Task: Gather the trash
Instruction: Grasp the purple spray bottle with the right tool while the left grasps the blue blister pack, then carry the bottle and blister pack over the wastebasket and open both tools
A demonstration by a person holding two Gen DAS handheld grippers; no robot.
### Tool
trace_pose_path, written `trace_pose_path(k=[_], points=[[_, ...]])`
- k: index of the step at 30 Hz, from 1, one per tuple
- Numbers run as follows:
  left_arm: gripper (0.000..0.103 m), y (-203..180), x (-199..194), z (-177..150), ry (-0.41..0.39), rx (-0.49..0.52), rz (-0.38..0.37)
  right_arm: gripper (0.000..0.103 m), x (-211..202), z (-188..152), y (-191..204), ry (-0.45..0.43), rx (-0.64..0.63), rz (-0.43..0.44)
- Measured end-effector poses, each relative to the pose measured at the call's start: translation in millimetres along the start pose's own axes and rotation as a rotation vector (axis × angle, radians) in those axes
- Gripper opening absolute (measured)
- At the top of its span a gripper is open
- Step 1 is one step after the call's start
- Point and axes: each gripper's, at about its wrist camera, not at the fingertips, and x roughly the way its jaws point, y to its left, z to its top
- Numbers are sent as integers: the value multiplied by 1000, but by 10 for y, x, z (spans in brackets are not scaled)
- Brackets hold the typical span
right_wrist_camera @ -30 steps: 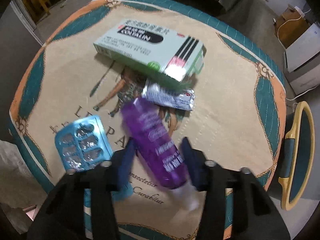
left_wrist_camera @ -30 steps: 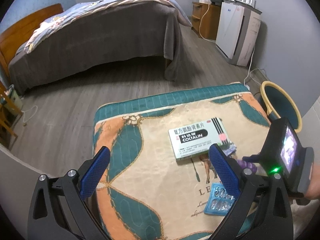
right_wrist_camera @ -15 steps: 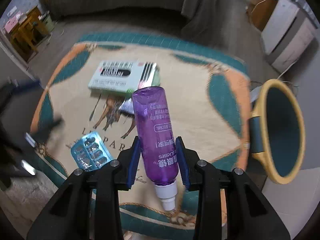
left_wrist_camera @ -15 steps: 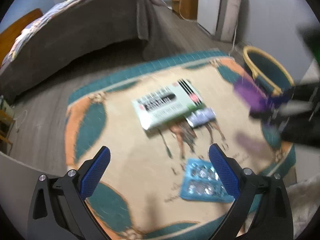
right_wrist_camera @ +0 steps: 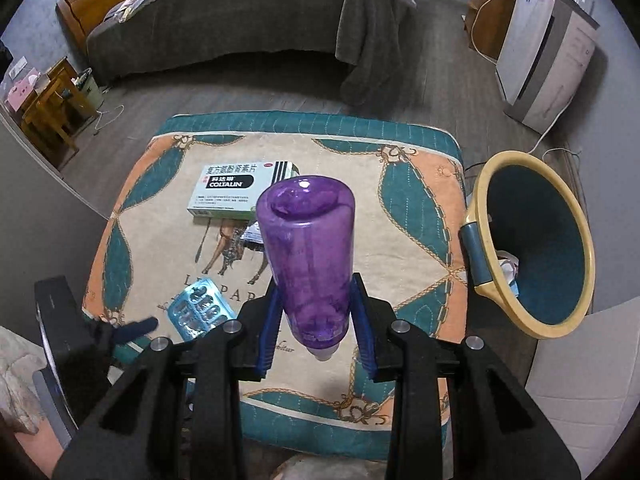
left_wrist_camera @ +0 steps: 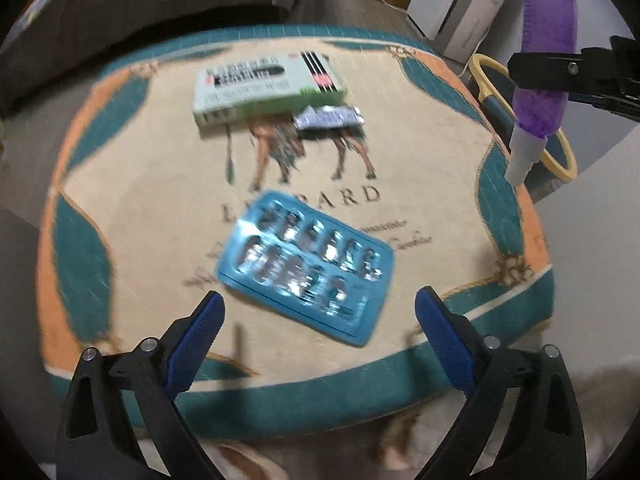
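My right gripper (right_wrist_camera: 316,320) is shut on a purple bottle (right_wrist_camera: 310,256), held cap-down in the air above the cushion's right side; it also shows in the left wrist view (left_wrist_camera: 546,48). My left gripper (left_wrist_camera: 320,332) is open and empty, just in front of a blue blister pack (left_wrist_camera: 306,266) that lies on the patterned cushion (left_wrist_camera: 120,184). A green-and-white medicine box (left_wrist_camera: 264,80) and a small silver wrapper (left_wrist_camera: 328,117) lie farther back. The blister pack (right_wrist_camera: 200,308) and box (right_wrist_camera: 240,190) also show in the right wrist view.
A yellow-rimmed teal bin (right_wrist_camera: 536,240) with some trash inside stands on the floor right of the cushion (right_wrist_camera: 420,208). A bed (right_wrist_camera: 240,12) lies behind, a white appliance (right_wrist_camera: 544,52) at the back right, a wooden stand (right_wrist_camera: 48,108) at left.
My right gripper has lifted the purple bottle off the cushion and raised it upright. My left gripper has moved forward and down toward the blister pack.
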Motion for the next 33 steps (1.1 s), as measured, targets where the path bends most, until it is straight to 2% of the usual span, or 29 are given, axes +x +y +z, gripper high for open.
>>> trace_pose_path(k=[6, 10, 14, 15, 16, 17, 21, 26, 33], points=[[96, -10, 158, 97, 12, -4, -6, 32, -3, 87, -119, -27, -13, -18], [96, -93, 254, 202, 4, 53, -3, 32, 23, 139, -206, -25, -10, -23], [95, -188, 330, 240, 4, 113, 44, 32, 73, 172, -288, -17, -15, -25], [91, -207, 341, 242, 4, 125, 55, 32, 83, 180, -313, -14, -13, -24], [78, -230, 345, 237, -1, 143, 69, 32, 88, 189, -339, -13, -9, -23], [73, -243, 359, 251, -5, 158, 82, 32, 93, 196, -361, -12, -5, -21], [71, -261, 355, 267, -15, 179, 83, 32, 84, 229, -449, -16, 15, -10], [70, -315, 222, 333, -58, 214, 92, 32, 37, 255, -513, -29, 35, 4], [71, -453, -191, 629, -164, 245, 83, 32, -52, 297, -639, -57, 74, 13]])
